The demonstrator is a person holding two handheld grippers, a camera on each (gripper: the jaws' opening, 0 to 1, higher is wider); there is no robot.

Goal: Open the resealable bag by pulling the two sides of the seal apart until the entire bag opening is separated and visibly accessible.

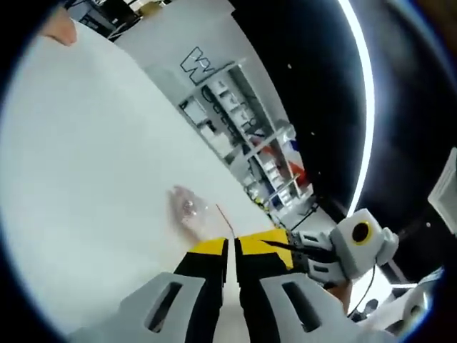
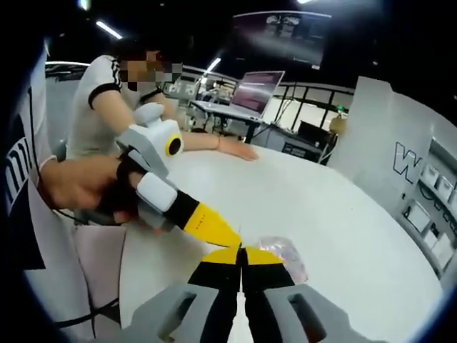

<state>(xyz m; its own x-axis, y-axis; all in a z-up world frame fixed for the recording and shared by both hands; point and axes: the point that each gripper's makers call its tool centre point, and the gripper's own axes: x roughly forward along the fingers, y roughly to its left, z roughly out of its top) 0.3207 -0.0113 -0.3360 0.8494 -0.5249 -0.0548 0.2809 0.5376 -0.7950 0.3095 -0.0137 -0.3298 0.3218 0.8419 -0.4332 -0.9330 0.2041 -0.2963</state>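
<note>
The resealable bag (image 1: 187, 207) is clear plastic with something pink inside, and it hangs just over the white table (image 1: 86, 157). A thin red seal line runs from it down into my left gripper (image 1: 230, 243), whose yellow-tipped jaws are shut on the bag's top edge. My right gripper (image 1: 268, 244) comes in from the right, its tip right beside the left one. In the right gripper view the bag (image 2: 283, 256) spreads to the right of my right gripper (image 2: 241, 251), shut on the same edge. There my left gripper (image 2: 227, 237), held by a hand (image 2: 78, 182), meets it tip to tip.
A person in a white shirt (image 2: 96, 107) sits at the round table's far side with a forearm resting on it. A laptop (image 2: 250, 93) stands on a desk behind. A white panel with shelves (image 1: 235, 121) lies past the table edge.
</note>
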